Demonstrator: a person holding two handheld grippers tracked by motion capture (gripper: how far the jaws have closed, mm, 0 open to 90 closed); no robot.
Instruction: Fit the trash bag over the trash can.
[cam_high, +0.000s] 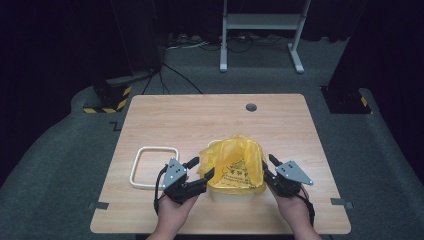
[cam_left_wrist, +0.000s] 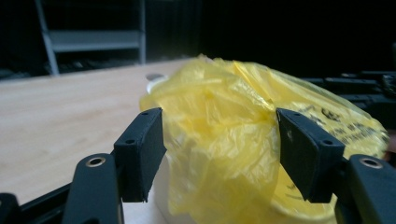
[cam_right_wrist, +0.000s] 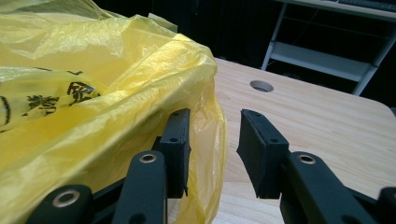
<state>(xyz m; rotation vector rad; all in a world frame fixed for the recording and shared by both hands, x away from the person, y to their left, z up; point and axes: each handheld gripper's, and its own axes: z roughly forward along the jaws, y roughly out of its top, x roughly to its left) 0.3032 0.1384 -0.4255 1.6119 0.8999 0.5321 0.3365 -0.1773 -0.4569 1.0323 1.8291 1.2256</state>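
Two grippers: both at the thin crinkled yellow plastic bag (cam_high: 235, 162) with black print, which lines a pale round tub (cam_high: 231, 194) near the front edge of the light wood-grain table (cam_high: 210, 115).
Landmark: bag-lined tub; everything below is placed relative to it.
Left gripper (cam_high: 204, 169): at the tub's left side; jaws spread, a bulge of bag film sits between them but the pads don't press on it. Not a grip.
Right gripper (cam_high: 264, 167): at the tub's right side; jaws apart with a gap. One pad (cam_right_wrist: 179, 140) lies against a hanging fold of film, the other stands clear. Whether any film is actually pinched I can't tell; the fold hides the contact.
Step, my read: spreading the bag mouth over the tub rim.
Risk 1: film is slick and thin, so a shallow bite on the left would slip out and the bag would slump back into the tub.
Risk 2: pulling both sides outward at once could drag the light tub or tip it; nothing holds it down.
Risk 3: hard pad edges on stretched film could tear it.
Other items: white rounded-square plastic frame (cam_high: 154, 167) lying flat on the table, left of the tub, just beside the left gripper; a wide sweep could knock it.
Textures: bag glossy, translucent, wrinkled; pads matte black, blocky; table smooth, with a round cable hole (cam_high: 251, 107) well behind the tub.
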